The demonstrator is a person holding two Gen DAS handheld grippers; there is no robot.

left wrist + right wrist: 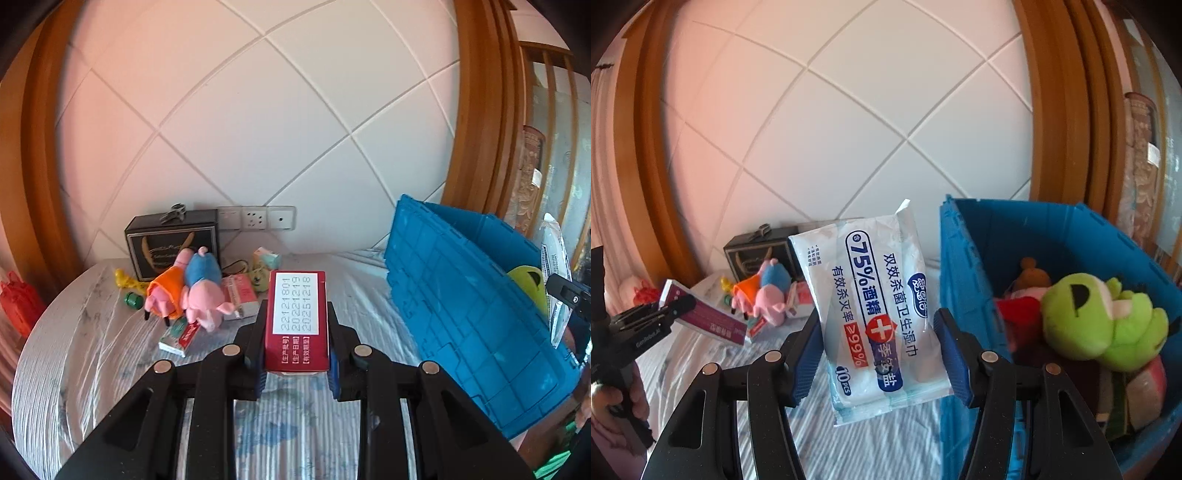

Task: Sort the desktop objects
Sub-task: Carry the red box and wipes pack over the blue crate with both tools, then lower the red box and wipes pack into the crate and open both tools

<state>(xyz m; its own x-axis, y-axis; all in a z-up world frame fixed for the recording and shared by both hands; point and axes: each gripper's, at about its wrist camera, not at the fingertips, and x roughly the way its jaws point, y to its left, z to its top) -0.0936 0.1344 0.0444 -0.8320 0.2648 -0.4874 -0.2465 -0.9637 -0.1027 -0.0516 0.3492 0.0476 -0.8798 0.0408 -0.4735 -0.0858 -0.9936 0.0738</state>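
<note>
My left gripper [297, 332] is shut on a red carton [297, 314] with a white date label, held above the cloth-covered table [92, 354]. In the right wrist view my right gripper [877, 332] is shut on a white pack of wet wipes [875, 314], with both blue pads against its sides. The pack hangs just left of the open blue crate [975, 258]. Inside the crate a green plush [1100, 321] lies on top of other soft toys. At the left of that view, a hand holds the left gripper and the red carton [709, 319].
Two pink pig plushes [199, 291], a black box [171, 240], small cartons [181, 336] and a green cap [133, 299] crowd the table's far left. Wall sockets [255, 218] sit behind them. The blue crate [454, 291] fills the right side. A red bag [18, 302] hangs off the left edge.
</note>
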